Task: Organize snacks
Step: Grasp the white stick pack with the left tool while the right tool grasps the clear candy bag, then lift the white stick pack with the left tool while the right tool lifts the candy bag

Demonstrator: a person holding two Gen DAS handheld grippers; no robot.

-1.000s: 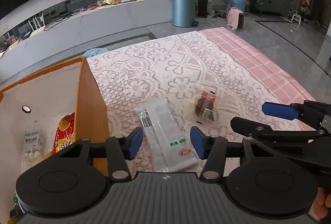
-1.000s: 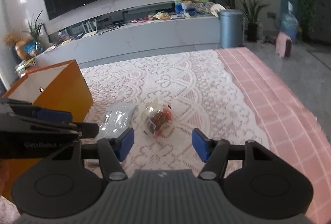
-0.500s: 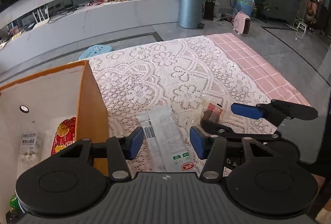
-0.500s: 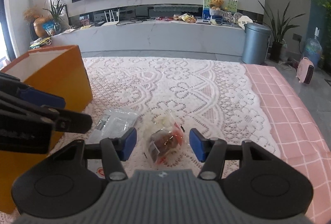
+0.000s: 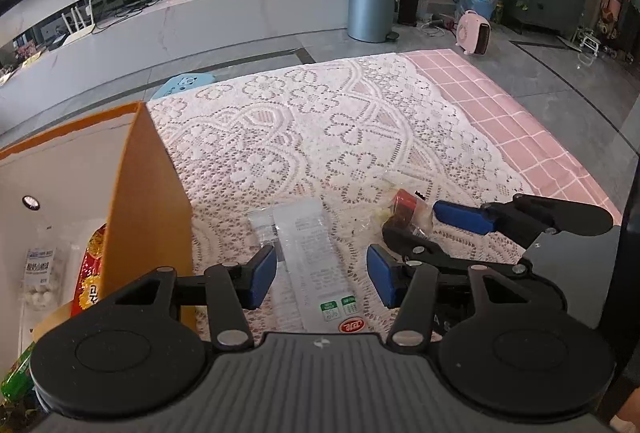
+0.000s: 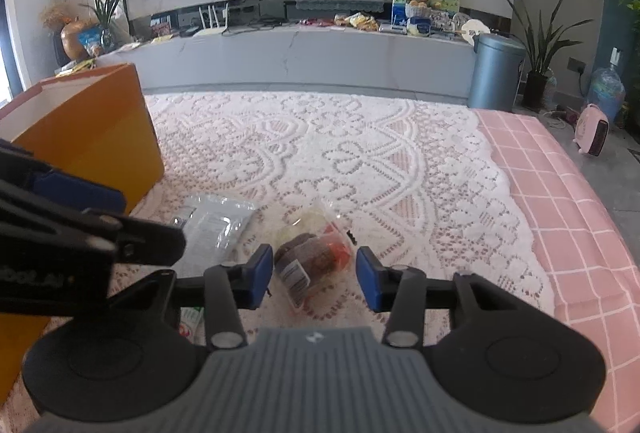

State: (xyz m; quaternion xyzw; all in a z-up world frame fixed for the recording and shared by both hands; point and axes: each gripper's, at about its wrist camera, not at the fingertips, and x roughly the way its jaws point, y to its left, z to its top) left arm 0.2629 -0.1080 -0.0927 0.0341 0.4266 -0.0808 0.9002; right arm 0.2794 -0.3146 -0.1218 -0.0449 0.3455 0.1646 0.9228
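Since a second ago both grippers have dropped lower over the white lace tablecloth point(image 5: 320, 137), and the right one has swung in around the small clear bag of dark and red sweets point(image 6: 310, 259), which then lay well ahead of its fingers.

Only the left wrist view looks inside the orange cardboard box with white lining point(image 5: 148, 201): a clear packet of white balls point(image 5: 40, 273) and a red snack bag point(image 5: 90, 273) lie at its bottom. The right wrist view shows just the box's outer wall point(image 6: 92, 137).

The left gripper point(image 5: 322, 279) is spread wide and holds nothing; the long clear flat packet with printed text point(image 5: 310, 253) lies on the cloth between its blue pads, touching neither.

The right gripper point(image 6: 315, 277) is equally wide and empty, with the bag of sweets sitting between its blue pads, nearer the left one.
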